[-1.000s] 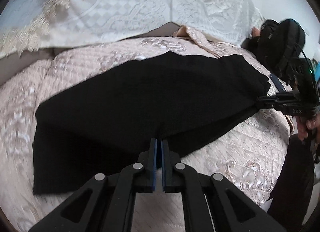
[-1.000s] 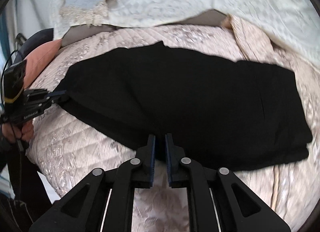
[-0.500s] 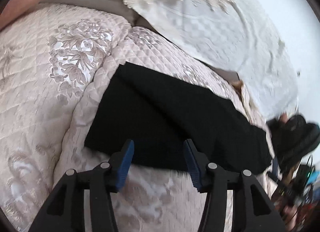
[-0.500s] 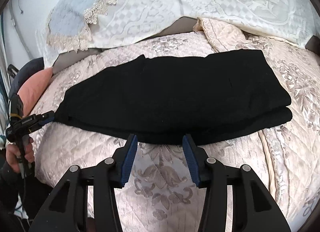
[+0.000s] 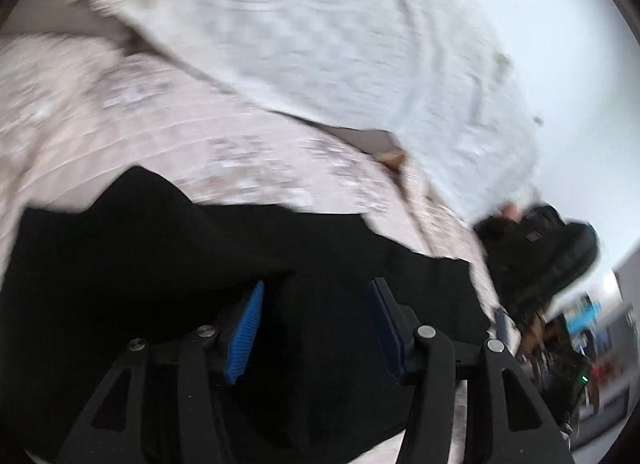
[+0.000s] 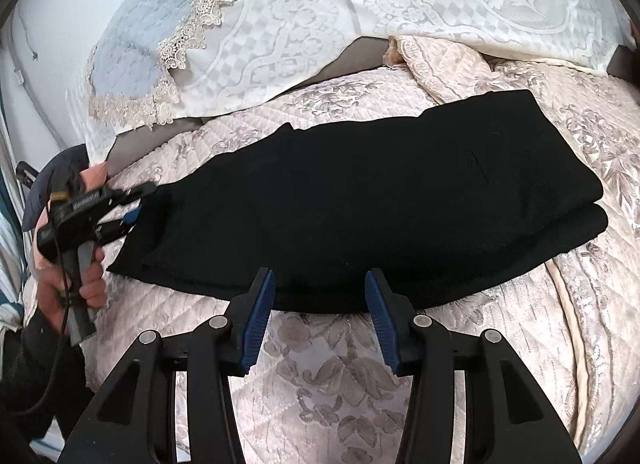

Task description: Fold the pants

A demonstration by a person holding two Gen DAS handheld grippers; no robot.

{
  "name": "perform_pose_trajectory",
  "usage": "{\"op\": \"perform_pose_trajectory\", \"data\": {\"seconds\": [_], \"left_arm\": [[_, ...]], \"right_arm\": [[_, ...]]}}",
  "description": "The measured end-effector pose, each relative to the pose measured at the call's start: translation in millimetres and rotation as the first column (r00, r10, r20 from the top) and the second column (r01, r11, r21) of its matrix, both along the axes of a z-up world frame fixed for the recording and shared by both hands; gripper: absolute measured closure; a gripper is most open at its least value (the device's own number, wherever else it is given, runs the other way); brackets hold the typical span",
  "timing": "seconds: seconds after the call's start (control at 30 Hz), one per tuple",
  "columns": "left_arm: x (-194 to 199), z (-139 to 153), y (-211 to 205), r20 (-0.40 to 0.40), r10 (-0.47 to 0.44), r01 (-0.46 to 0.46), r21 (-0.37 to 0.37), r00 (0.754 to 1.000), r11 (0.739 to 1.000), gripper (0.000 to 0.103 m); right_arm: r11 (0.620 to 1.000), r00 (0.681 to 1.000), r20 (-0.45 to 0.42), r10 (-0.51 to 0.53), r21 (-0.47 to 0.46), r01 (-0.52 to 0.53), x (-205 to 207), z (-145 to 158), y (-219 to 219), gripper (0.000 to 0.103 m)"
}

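One pair of black pants (image 6: 360,200) lies folded lengthwise across the quilted bed cover (image 6: 360,364), below the lace pillows (image 6: 360,4). Right gripper (image 6: 319,316) sits over the near edge, jaws apart after just opening, nothing pinched. Left gripper (image 6: 132,206), in a hand (image 6: 76,280), is by the narrow end, jaws spread too, cloth between them but not clamped.

No legible text: white lettering on the side of the left gripper (image 6: 134,206), in the right wrist view, too blurred to read.
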State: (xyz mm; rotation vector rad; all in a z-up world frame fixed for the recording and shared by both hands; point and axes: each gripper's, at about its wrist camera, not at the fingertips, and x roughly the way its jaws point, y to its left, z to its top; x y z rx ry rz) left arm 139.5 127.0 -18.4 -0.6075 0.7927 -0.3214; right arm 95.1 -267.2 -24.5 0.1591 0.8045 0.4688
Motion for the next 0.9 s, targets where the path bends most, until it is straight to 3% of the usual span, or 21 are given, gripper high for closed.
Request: {"op": "perform_pose_trajectory", "data": {"seconds": [0.17,0.4,0.57,0.7,0.9], "left_arm": [[-11,13,-4,0.053,-0.039,0.038,0.020,0.998,0.999,0.046],[-52,-6,34,-0.026,0.122,-0.119,0.094,0.992,0.988,0.044],[-33,-12,15,-0.039,0.072,-0.068,0.099,0.997,0.993,0.042],[-13,-20,6,-0.073,0.090,-0.083,0.094,0.993,0.992,0.043],[-8,-14,-5,-0.031,0.061,-0.058,0.094,0.998,0.994,0.043]], "right_arm": [[1.000,1.000,0.008,0.010,-0.007,-0.010,1,1,8,0.055],[0.997,0.997,0.019,0.071,-0.005,-0.071,6,-1,31,0.055],[0.996,0.996,0.015,0.086,0.015,-0.087,10,-2,43,0.055],[0.997,0.997,0.024,0.074,0.019,-0.075,4,2,38,0.055],[0.999,0.999,0.020,0.029,0.019,-0.030,3,0,20,0.055]]}}
